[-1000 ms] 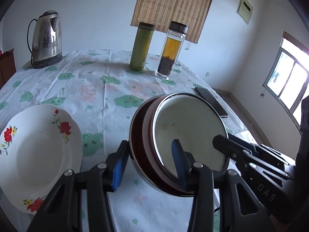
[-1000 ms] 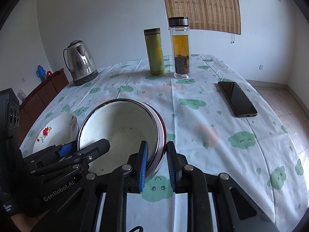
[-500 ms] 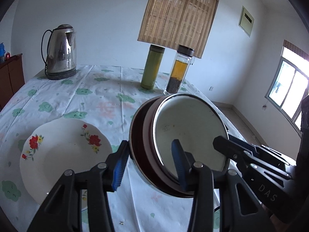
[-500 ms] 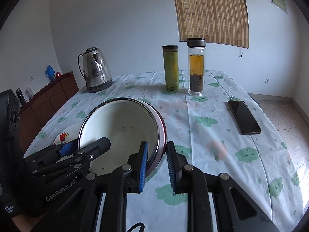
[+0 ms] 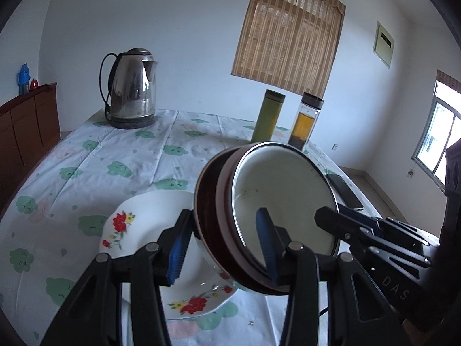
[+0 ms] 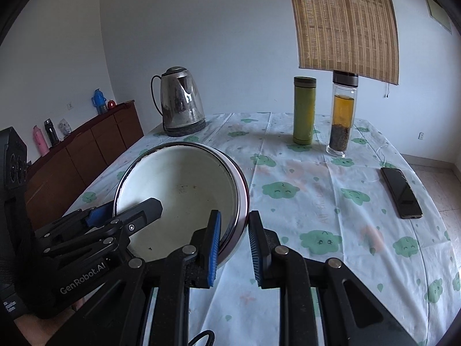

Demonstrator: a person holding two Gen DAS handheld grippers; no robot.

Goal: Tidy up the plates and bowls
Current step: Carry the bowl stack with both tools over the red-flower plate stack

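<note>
An enamel bowl, white inside and dark red outside, hangs tilted above the table, held from both sides. My left gripper is shut on its left wall, one blue pad inside and one outside. My right gripper is shut on the right rim of the same bowl. Each view shows the other gripper on the far rim: the right gripper and the left gripper. A white plate with red flowers lies on the tablecloth just below and left of the bowl, partly hidden by it.
A steel kettle stands at the table's far left. A green flask and a glass tea bottle stand at the far side. A black phone lies near the right edge. A brown sideboard runs along the left wall.
Both grippers have carried the bowl leftward and a little up. The flowered plate has come from the far left to right under the bowl. Neither grip has altered.
</note>
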